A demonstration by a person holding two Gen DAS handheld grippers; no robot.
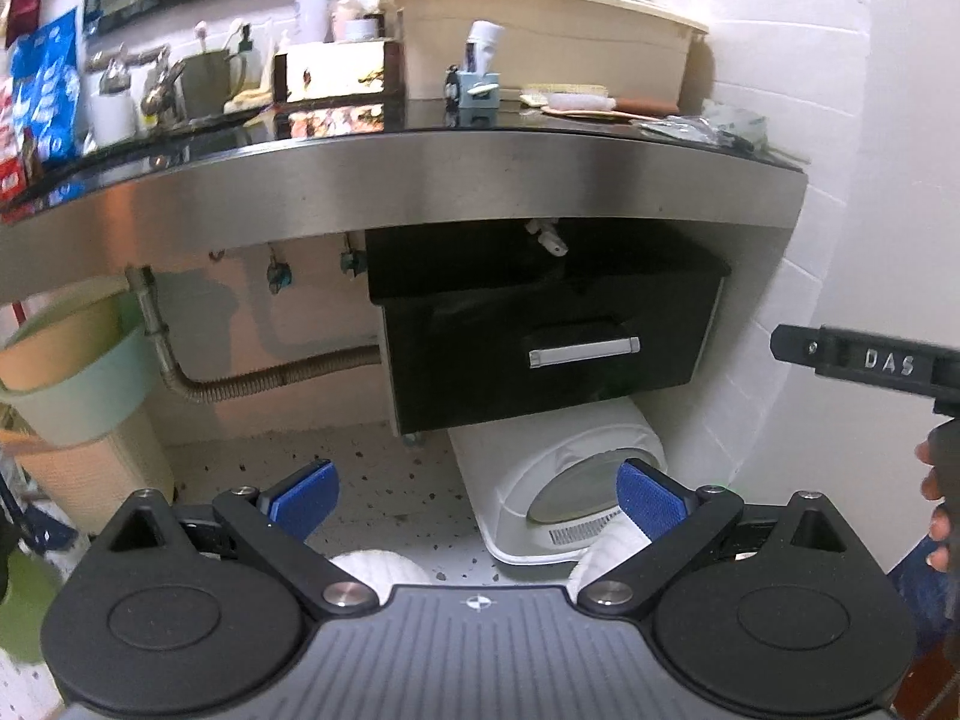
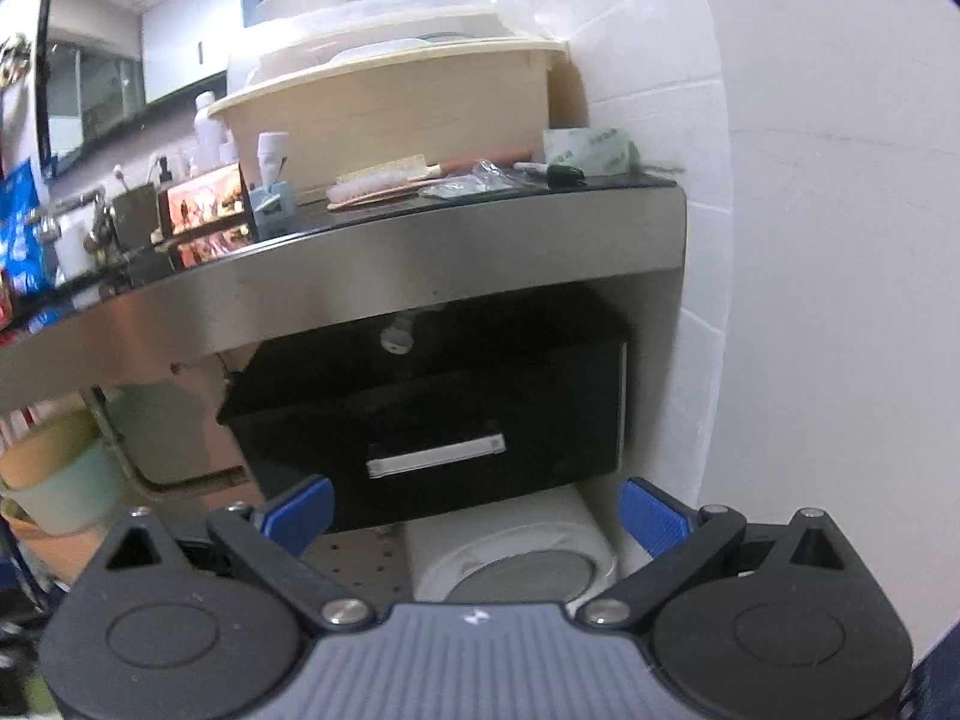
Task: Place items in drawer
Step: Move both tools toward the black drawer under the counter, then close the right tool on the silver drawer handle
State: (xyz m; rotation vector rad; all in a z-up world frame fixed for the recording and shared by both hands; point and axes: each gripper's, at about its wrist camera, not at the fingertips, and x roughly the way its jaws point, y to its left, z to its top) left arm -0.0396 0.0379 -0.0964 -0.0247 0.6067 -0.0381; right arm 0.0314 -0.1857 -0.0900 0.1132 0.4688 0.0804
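Observation:
A black drawer with a silver handle hangs under the steel-edged counter; I cannot tell whether it is pulled out. My left gripper is open and empty, low in front of the drawer and well short of it. In the right wrist view the drawer and its handle sit just above my right gripper, also open and empty. On the counter lie a brush, a clear plastic bag and a green-and-white pack. The brush also shows in the left wrist view.
A white round-fronted appliance stands on the speckled floor under the drawer. Stacked basins and a corrugated drain hose fill the left. A beige tub sits on the counter. The white tiled wall closes the right side.

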